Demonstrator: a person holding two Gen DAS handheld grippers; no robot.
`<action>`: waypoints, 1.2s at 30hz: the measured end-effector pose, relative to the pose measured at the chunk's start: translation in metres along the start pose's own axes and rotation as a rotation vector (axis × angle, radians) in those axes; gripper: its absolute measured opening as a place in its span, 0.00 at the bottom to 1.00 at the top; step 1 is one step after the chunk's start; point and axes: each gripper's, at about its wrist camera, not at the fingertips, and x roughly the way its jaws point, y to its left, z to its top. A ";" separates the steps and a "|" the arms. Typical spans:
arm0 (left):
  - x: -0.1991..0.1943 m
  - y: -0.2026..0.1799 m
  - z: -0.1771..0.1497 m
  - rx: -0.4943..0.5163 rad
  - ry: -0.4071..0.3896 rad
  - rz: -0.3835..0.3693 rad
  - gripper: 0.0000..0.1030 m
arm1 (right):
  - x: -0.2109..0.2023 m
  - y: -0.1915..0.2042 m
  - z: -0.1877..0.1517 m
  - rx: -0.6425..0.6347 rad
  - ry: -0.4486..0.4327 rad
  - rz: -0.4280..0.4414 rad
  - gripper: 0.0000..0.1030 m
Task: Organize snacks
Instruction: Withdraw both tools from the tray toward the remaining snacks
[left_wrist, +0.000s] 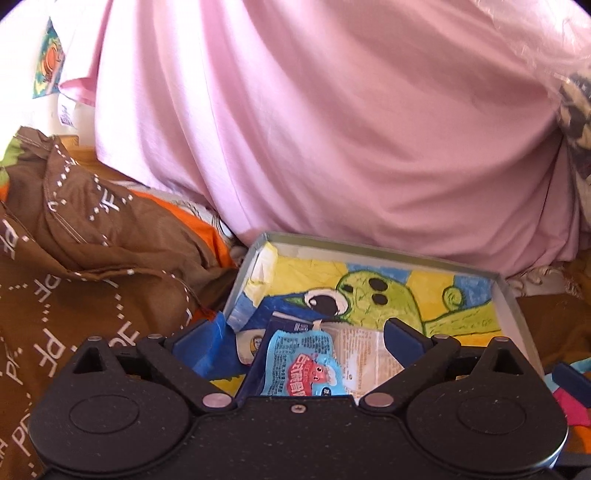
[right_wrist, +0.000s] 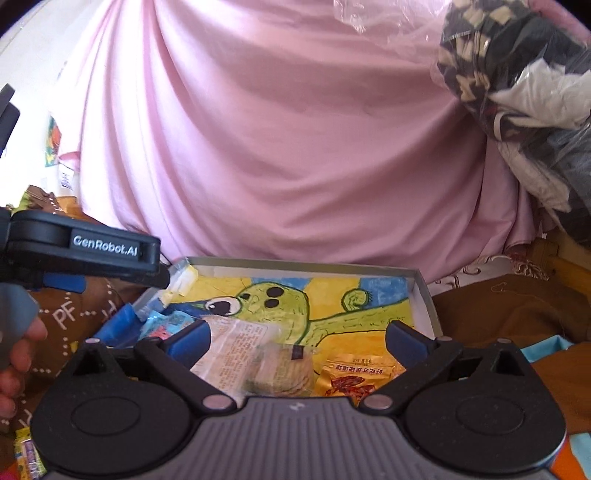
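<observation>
A shallow grey box (left_wrist: 504, 295) lined with a green cartoon drawing lies on the bed and holds snacks. My left gripper (left_wrist: 301, 338) is open just above its near left corner. A light blue snack packet (left_wrist: 303, 365) and a clear cracker wrapper (left_wrist: 365, 350) lie between the spread fingers, ungripped. My right gripper (right_wrist: 295, 338) is open over the same box (right_wrist: 424, 295). Below it are a clear pack of round crackers (right_wrist: 277, 365) and a gold packet (right_wrist: 351, 373). The right wrist view also shows the left gripper (right_wrist: 110, 251), the hand (right_wrist: 18, 354) holding it, and the light blue packet (right_wrist: 166, 325).
A pink sheet (left_wrist: 314, 129) rises right behind the box. Crumpled brown printed fabric (left_wrist: 92, 240) lies to the left, with a blue wrapper (left_wrist: 210, 343) at the box's corner. A plastic bag of clothes (right_wrist: 517, 92) hangs at upper right. A small candy (right_wrist: 26, 454) lies at bottom left.
</observation>
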 end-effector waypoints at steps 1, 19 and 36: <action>-0.004 0.000 0.000 0.002 -0.007 -0.001 0.96 | -0.004 0.000 0.000 -0.004 -0.006 0.008 1.00; -0.082 0.031 -0.034 0.123 0.015 -0.016 0.98 | -0.072 0.028 -0.013 -0.141 -0.025 0.159 1.00; -0.108 0.080 -0.091 0.105 0.269 0.004 0.98 | -0.108 0.071 -0.042 -0.247 0.091 0.311 1.00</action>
